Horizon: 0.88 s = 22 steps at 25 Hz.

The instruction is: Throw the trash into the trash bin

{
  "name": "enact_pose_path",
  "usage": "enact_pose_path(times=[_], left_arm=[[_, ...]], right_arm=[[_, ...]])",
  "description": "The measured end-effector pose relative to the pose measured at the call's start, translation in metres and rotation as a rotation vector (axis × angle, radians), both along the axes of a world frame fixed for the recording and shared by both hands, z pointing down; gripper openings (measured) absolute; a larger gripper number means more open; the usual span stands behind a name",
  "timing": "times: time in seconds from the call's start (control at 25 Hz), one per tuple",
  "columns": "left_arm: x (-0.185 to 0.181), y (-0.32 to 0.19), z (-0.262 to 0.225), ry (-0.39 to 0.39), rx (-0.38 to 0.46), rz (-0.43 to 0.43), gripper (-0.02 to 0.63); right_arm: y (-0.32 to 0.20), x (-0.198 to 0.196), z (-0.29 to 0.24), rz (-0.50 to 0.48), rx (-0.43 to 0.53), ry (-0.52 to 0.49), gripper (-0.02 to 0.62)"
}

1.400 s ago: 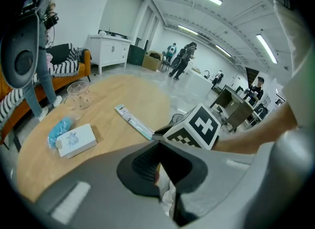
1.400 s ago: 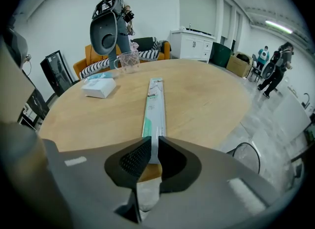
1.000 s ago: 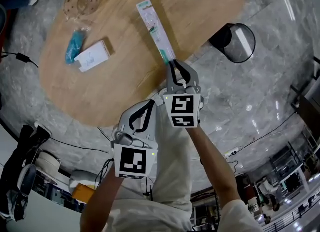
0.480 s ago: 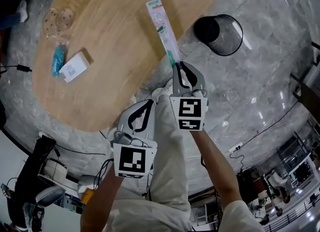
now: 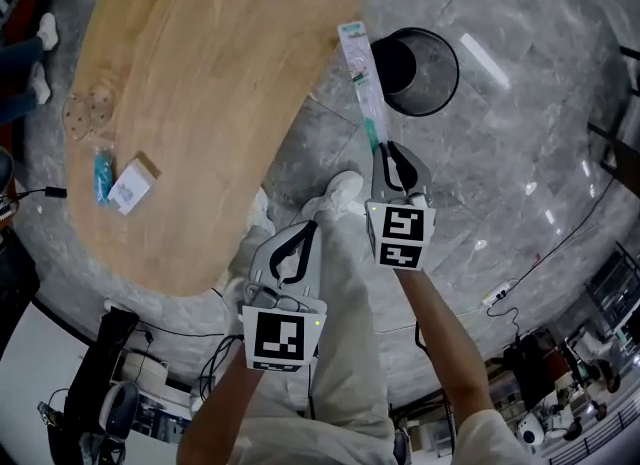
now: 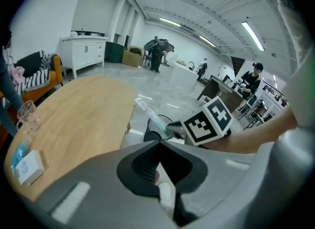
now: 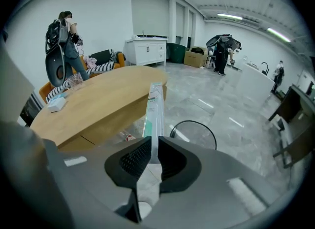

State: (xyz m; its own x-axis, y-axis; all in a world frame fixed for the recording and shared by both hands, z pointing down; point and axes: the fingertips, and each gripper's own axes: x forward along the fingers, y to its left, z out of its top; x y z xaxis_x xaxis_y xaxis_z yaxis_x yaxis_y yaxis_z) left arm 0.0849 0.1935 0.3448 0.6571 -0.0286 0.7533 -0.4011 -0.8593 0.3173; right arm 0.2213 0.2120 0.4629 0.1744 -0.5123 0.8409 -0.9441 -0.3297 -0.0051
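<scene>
My right gripper (image 5: pixel 388 156) is shut on the near end of a long clear toothbrush package (image 5: pixel 360 68) with a green strip inside. The package sticks out over the grey floor and its far part reaches the left rim of the black mesh trash bin (image 5: pixel 420 73). In the right gripper view the package (image 7: pixel 154 107) rises from between the jaws, with the bin (image 7: pixel 194 132) just right of it. My left gripper (image 5: pixel 292 251) hangs lower left, shut and empty. The left gripper view shows the package (image 6: pixel 150 117) over the bin (image 6: pixel 156 133).
The oval wooden table (image 5: pixel 200 73) lies to the left. On it are a white box (image 5: pixel 130 191), a blue packet (image 5: pixel 103 175) and a clear plastic piece (image 5: pixel 88 113). The person's legs and a white shoe (image 5: pixel 340 193) are below the grippers. Cables lie on the floor.
Both grippers have moved right, off the table and over the floor. The package, which lay over the table edge, now reaches the bin's rim. The right gripper has rolled a little.
</scene>
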Motion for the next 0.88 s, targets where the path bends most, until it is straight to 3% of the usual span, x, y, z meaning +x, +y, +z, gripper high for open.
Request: enact_pose_path(times=[0.48, 0.88], left_arm=[[0.056, 0.027, 0.026, -0.012, 0.018, 0.045, 0.000], [0.057, 0.044, 0.059, -0.053, -0.004, 0.015, 0.000]], right_arm=[[0.069, 0.063, 0.061, 0.110, -0.096, -0.039, 0.071], [0.098, 0.079, 0.132, 0.167, -0.184, -0.107, 0.071]])
